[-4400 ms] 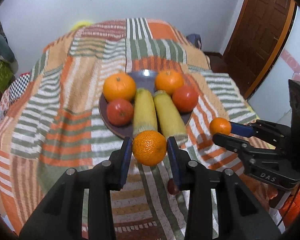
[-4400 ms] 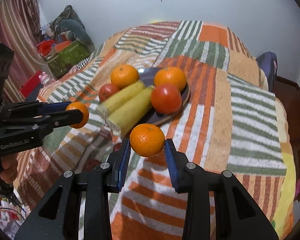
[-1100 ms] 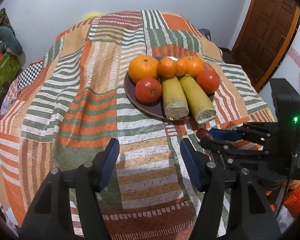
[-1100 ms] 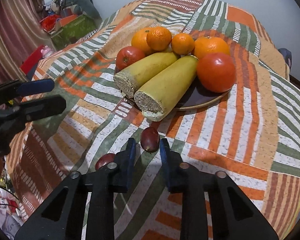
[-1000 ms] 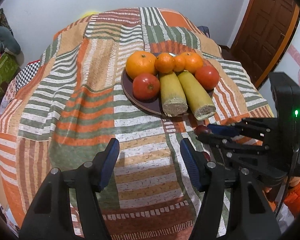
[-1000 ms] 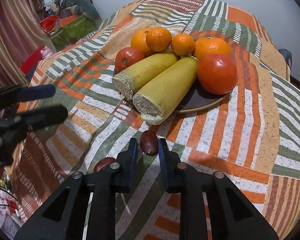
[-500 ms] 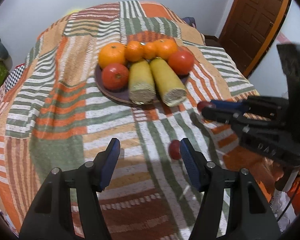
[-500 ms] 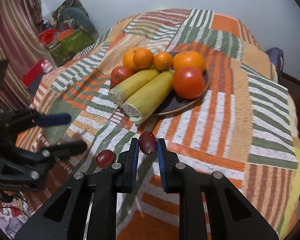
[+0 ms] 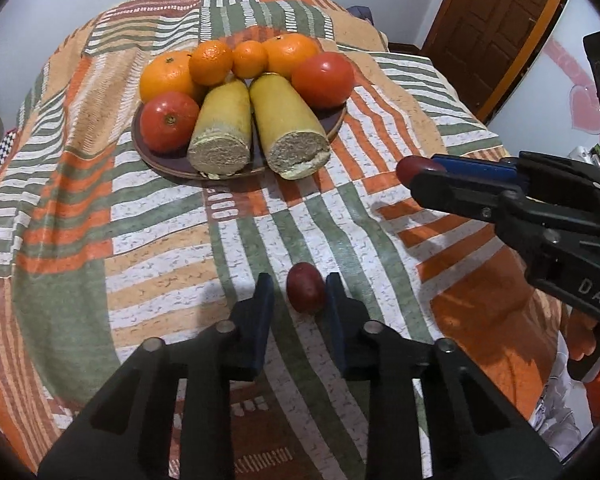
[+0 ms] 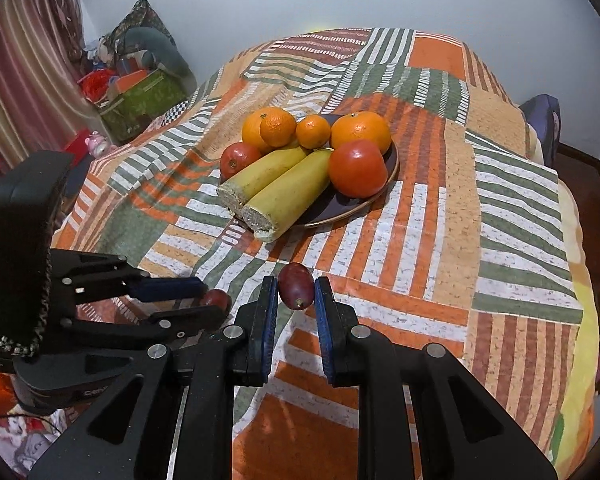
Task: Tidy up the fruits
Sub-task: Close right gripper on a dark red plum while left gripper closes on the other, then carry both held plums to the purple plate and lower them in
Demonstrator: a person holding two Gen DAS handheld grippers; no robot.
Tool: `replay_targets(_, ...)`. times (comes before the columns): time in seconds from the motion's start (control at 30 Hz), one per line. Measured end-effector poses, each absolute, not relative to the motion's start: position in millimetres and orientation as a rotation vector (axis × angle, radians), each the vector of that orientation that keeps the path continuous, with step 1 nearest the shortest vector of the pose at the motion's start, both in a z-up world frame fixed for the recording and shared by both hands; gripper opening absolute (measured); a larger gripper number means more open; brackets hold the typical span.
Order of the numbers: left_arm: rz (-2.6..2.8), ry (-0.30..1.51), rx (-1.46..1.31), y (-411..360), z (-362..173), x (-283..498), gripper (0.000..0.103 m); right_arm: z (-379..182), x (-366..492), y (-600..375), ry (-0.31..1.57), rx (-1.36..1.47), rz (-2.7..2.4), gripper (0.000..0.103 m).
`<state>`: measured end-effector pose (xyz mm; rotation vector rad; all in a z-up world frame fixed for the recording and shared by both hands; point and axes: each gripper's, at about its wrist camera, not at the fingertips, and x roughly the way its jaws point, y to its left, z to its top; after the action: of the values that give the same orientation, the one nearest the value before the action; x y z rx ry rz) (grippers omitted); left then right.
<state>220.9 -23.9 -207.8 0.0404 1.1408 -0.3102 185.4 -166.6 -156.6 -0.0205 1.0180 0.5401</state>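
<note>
A dark plate point(image 9: 168, 160) on the striped cloth holds several oranges, two tomatoes and two yellow cut fruits point(image 9: 288, 124). My right gripper point(image 10: 296, 292) is shut on a small dark red fruit point(image 10: 296, 286) and holds it above the cloth in front of the plate; it also shows at the right of the left wrist view point(image 9: 416, 168). A second small red fruit point(image 9: 306, 293) lies on the cloth between the tips of my left gripper point(image 9: 300, 296), nearer the right finger. The left jaws stand apart around it, not touching.
The striped patchwork cloth point(image 10: 500, 208) covers a table or bed that drops off at its edges. A wooden door point(image 9: 496, 20) stands at the right. Bags and boxes point(image 10: 140, 88) are piled by the curtain at the left.
My left gripper has moved down and forward to the red fruit on the cloth and its jaws have narrowed around it. My right gripper has lifted its red fruit off the cloth.
</note>
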Motion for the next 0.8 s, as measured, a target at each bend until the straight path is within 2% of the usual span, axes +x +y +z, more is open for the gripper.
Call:
replay_targets(0.3,-0.284,1.086,0.047,-19.0,-194.3,220.5,0.020,-155.6,186.4,-164.2,1.011,-0.018,0.547,0.017)
replay_targets(0.8,-0.200,0.918,0.023,10.9,-138.3,244.1,0.020,-136.1,206.0,-144.9,0.940,-0.040,0.567,0.017)
